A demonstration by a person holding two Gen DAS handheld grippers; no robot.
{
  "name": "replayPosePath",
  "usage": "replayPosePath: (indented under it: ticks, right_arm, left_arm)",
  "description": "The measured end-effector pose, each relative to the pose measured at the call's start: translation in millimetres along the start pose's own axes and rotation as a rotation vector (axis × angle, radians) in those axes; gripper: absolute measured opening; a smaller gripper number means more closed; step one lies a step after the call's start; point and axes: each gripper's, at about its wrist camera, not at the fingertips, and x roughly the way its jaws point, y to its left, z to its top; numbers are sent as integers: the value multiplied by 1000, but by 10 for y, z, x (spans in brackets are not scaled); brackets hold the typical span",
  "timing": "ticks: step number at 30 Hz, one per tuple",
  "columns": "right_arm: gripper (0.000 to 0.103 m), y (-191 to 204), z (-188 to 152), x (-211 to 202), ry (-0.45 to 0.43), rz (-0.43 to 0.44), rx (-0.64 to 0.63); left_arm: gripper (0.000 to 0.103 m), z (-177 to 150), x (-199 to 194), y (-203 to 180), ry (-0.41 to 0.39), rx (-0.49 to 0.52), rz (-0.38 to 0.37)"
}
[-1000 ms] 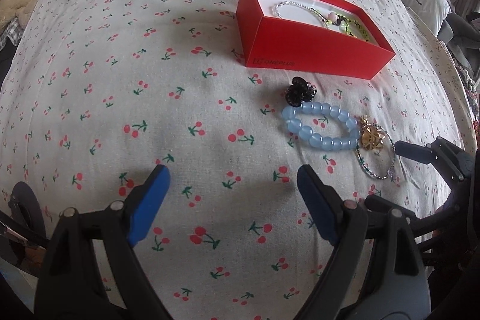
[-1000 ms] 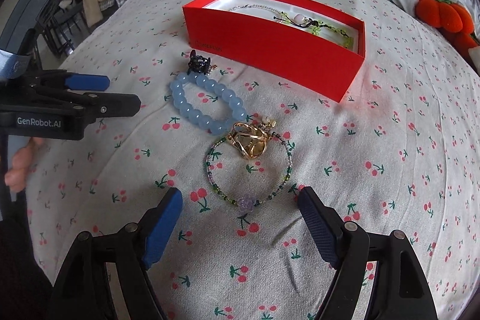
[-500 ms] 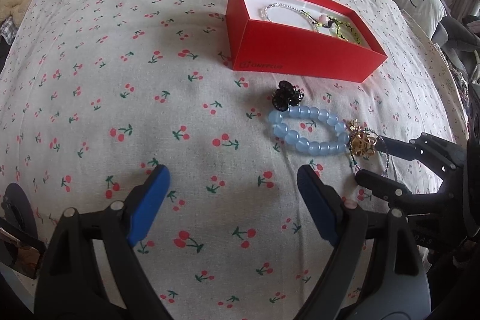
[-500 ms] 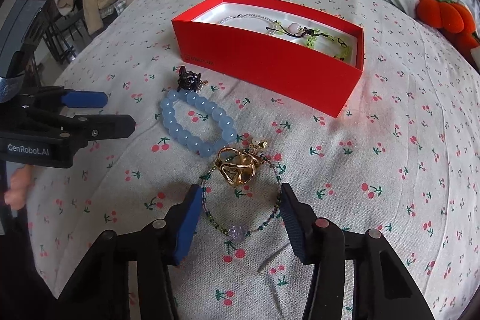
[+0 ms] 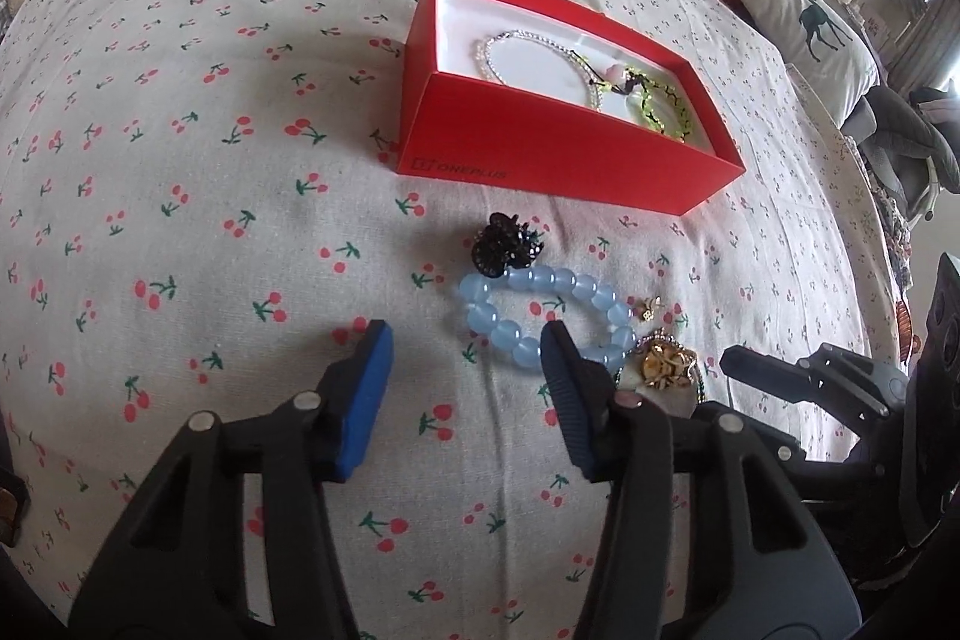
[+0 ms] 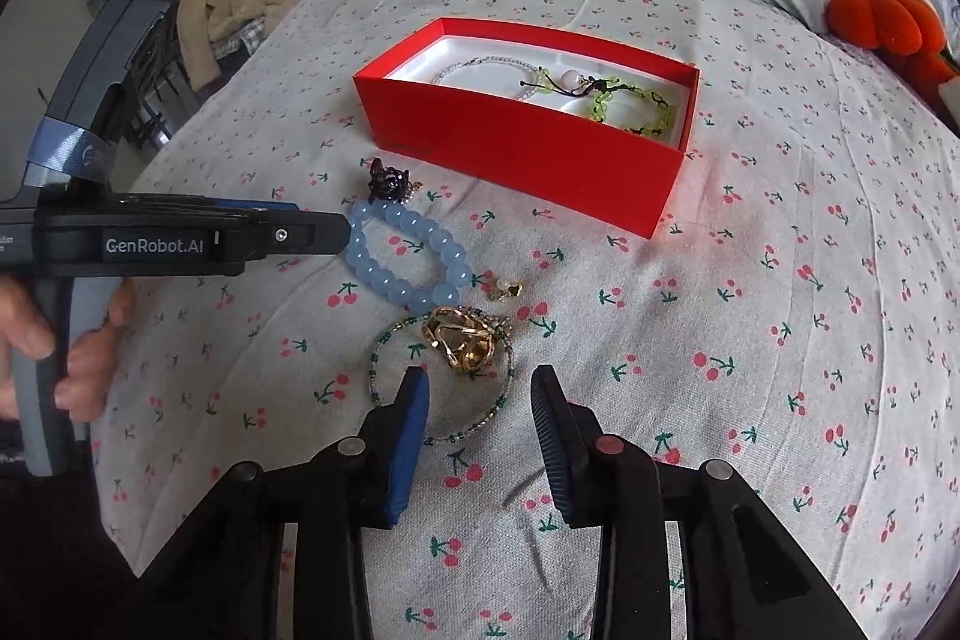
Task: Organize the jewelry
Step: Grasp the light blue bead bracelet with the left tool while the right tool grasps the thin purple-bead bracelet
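Both grippers have narrowed their jaws yet hold nothing: the right gripper point(image 6: 480, 400) now straddles the thin beaded bracelet point(image 6: 384, 340) by the gold ring point(image 6: 462, 343) mid-bed, likely readying its lift toward the red box point(image 6: 528, 142), while the left gripper point(image 5: 465, 370) hovers beside the blue bead bracelet point(image 5: 528, 310).

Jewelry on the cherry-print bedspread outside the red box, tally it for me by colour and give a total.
Light blue round-bead bracelet: 1
Black flower-shaped hair clip: 1
Gold pieces: 2, a large knotted gold ornament and a small gold earring
Thin multicoloured seed-bead bracelet: 1
Total: 5
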Motion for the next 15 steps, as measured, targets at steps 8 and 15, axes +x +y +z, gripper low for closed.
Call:
replayPosePath:
  ticks: [8, 15]
  right_arm:
    - [35, -141, 14, 6, 19, 31, 66]
    - [27, -60, -16, 168, 85, -7, 35]
  left_arm:
    - [28, 47, 158, -174, 7, 76, 109]
    - [13, 34, 156, -195, 9, 151, 186]
